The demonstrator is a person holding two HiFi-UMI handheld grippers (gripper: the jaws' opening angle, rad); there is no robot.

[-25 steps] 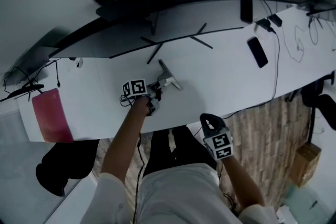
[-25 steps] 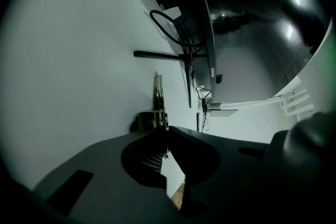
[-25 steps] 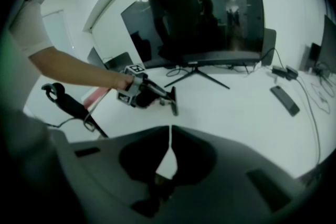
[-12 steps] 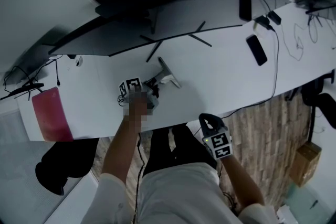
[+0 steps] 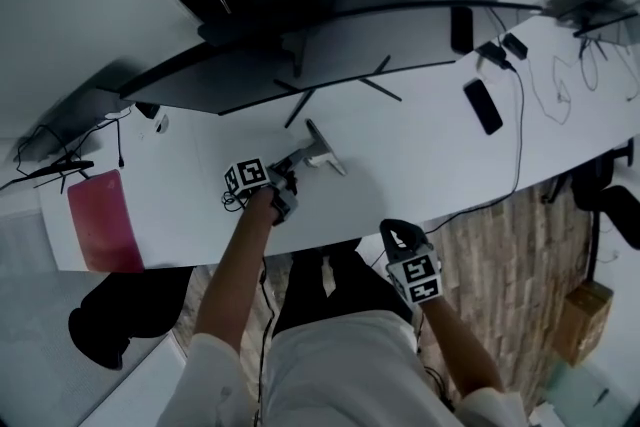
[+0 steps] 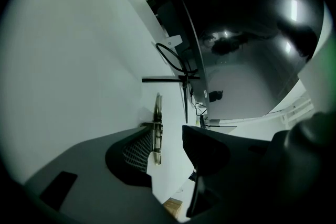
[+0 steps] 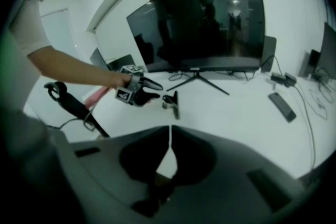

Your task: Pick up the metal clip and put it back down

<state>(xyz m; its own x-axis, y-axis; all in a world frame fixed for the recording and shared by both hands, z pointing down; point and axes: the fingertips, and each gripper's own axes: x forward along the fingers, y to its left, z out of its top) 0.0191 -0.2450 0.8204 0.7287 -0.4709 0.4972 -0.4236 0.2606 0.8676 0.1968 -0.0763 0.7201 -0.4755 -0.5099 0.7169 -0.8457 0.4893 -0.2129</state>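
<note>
Wrapping up, you are holding your left hand-held gripper [image 5: 289, 174] just short of the metal clip [image 5: 321, 151], which is lying released on the tabletop [image 5: 430, 155]. Its jaws have just been opening and are standing wide, clamping nothing. Your right hand-held gripper [image 5: 396, 233] is waiting, jaws together and empty.

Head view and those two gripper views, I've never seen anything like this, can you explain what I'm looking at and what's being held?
No robot here: a person holds a two-jaw gripper in each hand. The head view looks down from a camera on their head; each gripper view looks along that tool's own jaws. On the white table are a monitor, a phone, a red mat and the metal clip. The left gripper has just been opening its jaws; the clip sits at their gap, unclamped. The right gripper is shut and empty, just off the table's edge.
</note>
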